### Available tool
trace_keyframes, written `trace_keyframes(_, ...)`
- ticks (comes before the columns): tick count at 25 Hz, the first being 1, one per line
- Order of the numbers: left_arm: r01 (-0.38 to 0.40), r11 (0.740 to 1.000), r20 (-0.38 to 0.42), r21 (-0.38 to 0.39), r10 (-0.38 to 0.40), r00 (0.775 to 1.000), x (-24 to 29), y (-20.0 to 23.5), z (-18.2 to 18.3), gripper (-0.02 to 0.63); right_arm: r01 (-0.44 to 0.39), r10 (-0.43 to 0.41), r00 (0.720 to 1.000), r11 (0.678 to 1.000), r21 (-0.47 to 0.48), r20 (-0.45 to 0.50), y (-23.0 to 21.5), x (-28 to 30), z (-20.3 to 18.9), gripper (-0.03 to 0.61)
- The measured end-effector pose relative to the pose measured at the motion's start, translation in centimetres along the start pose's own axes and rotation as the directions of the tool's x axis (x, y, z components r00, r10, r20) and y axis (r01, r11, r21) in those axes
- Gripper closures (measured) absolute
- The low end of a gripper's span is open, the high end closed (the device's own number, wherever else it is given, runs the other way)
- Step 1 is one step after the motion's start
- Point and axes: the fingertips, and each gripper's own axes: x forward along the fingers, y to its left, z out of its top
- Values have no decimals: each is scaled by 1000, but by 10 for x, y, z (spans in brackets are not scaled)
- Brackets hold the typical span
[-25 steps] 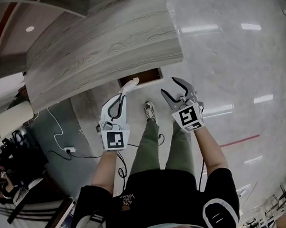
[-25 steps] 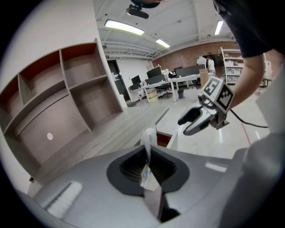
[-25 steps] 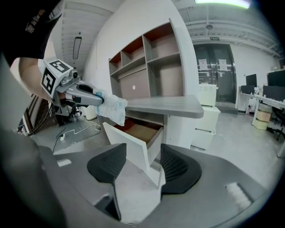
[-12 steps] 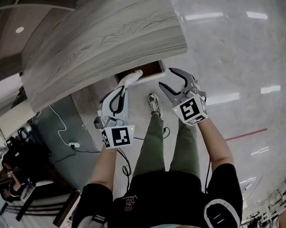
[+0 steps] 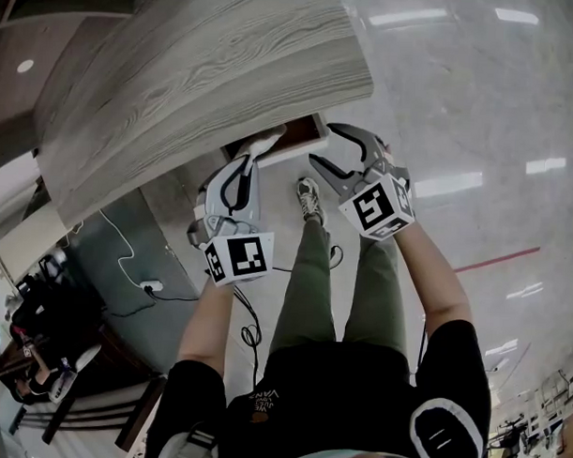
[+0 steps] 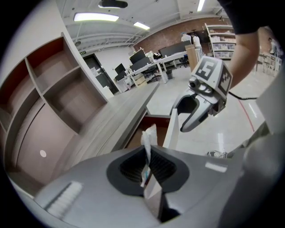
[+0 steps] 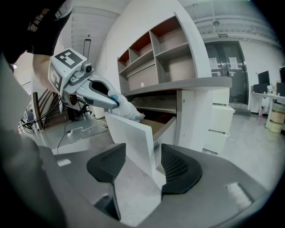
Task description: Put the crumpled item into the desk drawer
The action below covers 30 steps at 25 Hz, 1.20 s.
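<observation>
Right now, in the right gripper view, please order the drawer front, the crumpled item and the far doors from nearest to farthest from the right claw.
1. the drawer front: between the open jaws of the right claw.
2. the crumpled item: just beyond, upper left, pinched in the left claw.
3. the doors: far back, on the right.

Crumpled item [image 6: 148,139]: lower part buried between the clamped jaws of the left gripper [image 6: 147,165]. Drawer [image 5: 303,147]: inside mostly covered by the desk top [image 5: 198,75] in head view, contents not discernible. Desk top runs off the upper edge.
</observation>
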Motion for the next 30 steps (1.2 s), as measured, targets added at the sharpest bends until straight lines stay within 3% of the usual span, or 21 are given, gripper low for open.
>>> trace_keyframes(12,-80,997,-24,-22,79,997,20,15,-6,551,17,-17,1000,1000,12,-6,-5,15,-7,356)
trace_keyframes(18,34,999,3,-11,-34,999,33,-10,0,549,21,-21,1000,1000,20,-10,-6,13,-8,356)
trace_keyframes(25,171,985,18,7,-171,985,39,-22,12,549,20,-20,1000,1000,19,-19,-5,14,-9,356)
trace_keyframes(30,253,966,44,-57,-251,967,38,-24,18,515,24,-24,1000,999,21,-14,-5,13,-7,356)
